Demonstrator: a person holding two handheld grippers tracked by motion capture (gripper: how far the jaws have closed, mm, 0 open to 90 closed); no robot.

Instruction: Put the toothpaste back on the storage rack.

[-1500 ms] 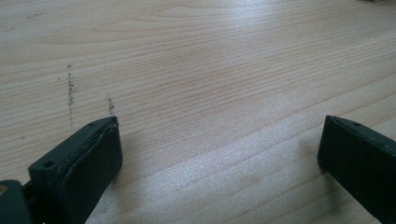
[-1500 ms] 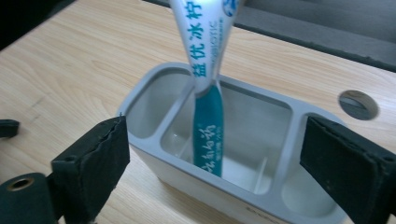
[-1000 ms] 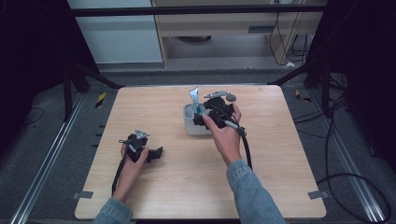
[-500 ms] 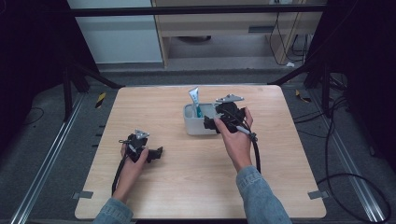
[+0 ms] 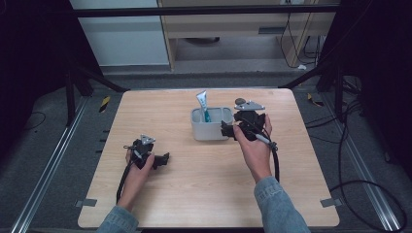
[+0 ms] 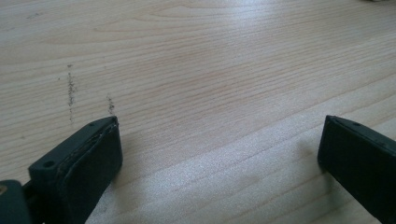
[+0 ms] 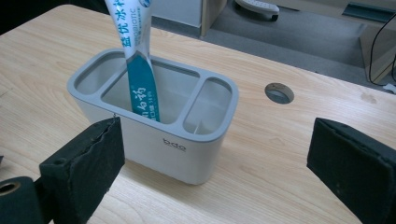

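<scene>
A grey three-compartment holder (image 5: 210, 127) stands at the middle back of the wooden table (image 5: 194, 194). A white and teal toothpaste tube (image 5: 203, 104) leans upright in its middle compartment. My right gripper (image 5: 228, 130) sits just right of the holder, open and empty. In the right gripper view the holder (image 7: 154, 135) and tube (image 7: 140, 70) lie close ahead, between my open right gripper (image 7: 215, 168) jaws but beyond them. My left gripper (image 5: 163, 159) rests low at the table's left, open. In the left gripper view the left gripper (image 6: 219, 163) frames bare wood.
A round cable hole (image 5: 240, 101) is set in the table behind the right gripper, also seen as the hole (image 7: 279, 92) beyond the holder. Black cables trail from both grippers toward the front edge. Dark floor and frame rails surround the table.
My right gripper has drawn back from over the holder to its right side. The tube stays standing in the holder. The left gripper has not moved.
</scene>
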